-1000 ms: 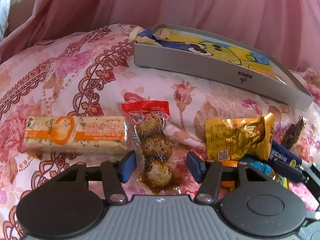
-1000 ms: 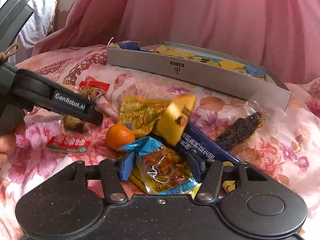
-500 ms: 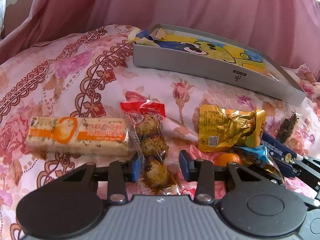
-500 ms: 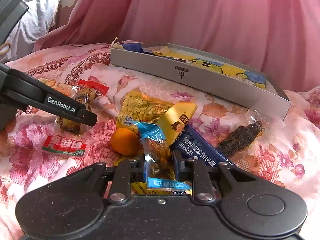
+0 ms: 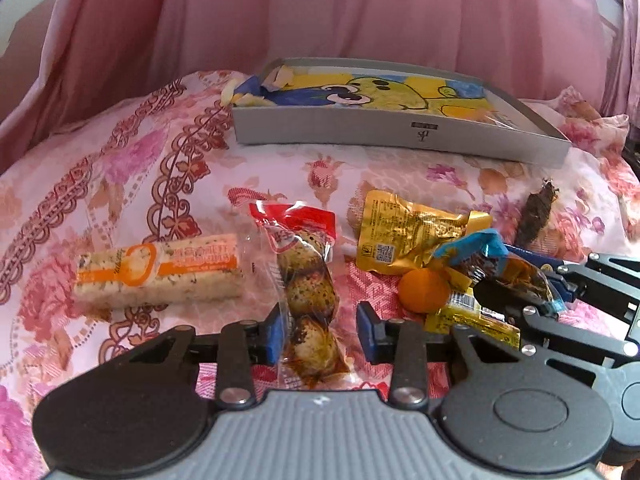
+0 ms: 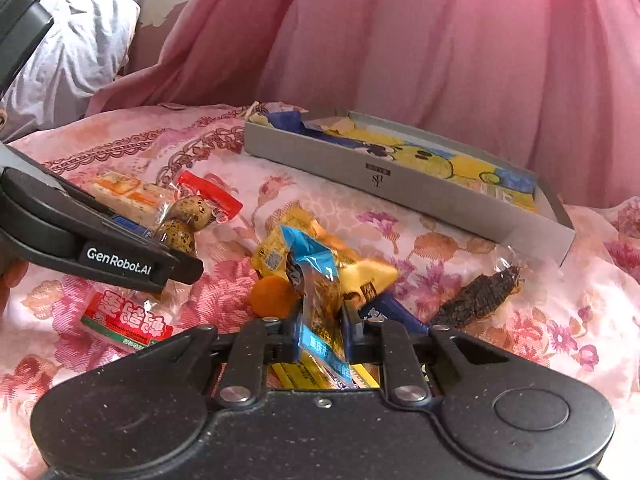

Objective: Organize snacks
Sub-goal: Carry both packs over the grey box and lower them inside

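Left wrist: egg pack (image 5: pixel 308 276) between the parted left claw (image 5: pixel 320 332); right claw (image 6: pixel 320 338) (clenched) grips blue packet (image 6: pixel 316 280).

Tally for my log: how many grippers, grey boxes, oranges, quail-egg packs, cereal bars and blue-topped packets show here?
Grippers: 2 (left gripper, right gripper)
Grey box: 1
Orange: 1
Quail-egg pack: 1
Cereal bar: 1
Blue-topped packet: 1
Total: 7

The left gripper (image 5: pixel 320 334) sits low over the bedspread (image 5: pixel 120 184), its blue pads set apart on either side of the egg packet (image 5: pixel 308 280). The right gripper (image 6: pixel 320 338), to the right of that packet, is clamped on the blue-topped snack packet (image 6: pixel 316 280).
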Demonstrator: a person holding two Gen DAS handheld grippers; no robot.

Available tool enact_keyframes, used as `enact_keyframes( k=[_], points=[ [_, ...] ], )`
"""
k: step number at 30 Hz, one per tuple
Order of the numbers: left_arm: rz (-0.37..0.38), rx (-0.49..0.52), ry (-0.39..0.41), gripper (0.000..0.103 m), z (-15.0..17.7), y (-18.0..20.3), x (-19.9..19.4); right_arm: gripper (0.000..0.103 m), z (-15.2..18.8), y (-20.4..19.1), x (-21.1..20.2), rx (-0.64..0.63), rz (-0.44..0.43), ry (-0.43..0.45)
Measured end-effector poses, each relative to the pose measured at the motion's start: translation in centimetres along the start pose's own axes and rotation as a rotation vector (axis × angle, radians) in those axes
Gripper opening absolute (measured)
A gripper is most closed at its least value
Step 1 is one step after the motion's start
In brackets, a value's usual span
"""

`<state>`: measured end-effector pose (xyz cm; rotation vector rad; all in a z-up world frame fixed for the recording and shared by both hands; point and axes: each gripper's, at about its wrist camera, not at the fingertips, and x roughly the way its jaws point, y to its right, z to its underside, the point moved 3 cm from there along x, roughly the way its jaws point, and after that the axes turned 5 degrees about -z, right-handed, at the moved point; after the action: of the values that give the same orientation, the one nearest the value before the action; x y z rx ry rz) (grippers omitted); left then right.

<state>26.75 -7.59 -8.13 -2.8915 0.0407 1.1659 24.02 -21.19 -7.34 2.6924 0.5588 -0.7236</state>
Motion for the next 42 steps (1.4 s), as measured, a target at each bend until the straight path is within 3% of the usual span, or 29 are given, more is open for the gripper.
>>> enact_keyframes(
  k=[12,21,35,42],
  points=[
    [0.006,-0.018,0.061,0.04,-2.0,0.6,-2.3,0.019,-1.5,0.9,-2.3,0.039,0.03,0.159],
    [0.048,-0.078,0.135,0.04,-6.8,1.7,-2.9,0.019,-3.1,3.8,-2.7,0.104,0.126,0.285],
    [0.095,-0.106,0.287,0.04,-17.3,6.2,0.8,0.019,-6.4,12.3,-0.6,0.245,0.331,0.415],
    [0.104,-0.165,0.291,0.04,-19.7,7.6,4.2,0.019,-6.7,15.3,1.5,0.296,0.378,0.413]
  ],
)
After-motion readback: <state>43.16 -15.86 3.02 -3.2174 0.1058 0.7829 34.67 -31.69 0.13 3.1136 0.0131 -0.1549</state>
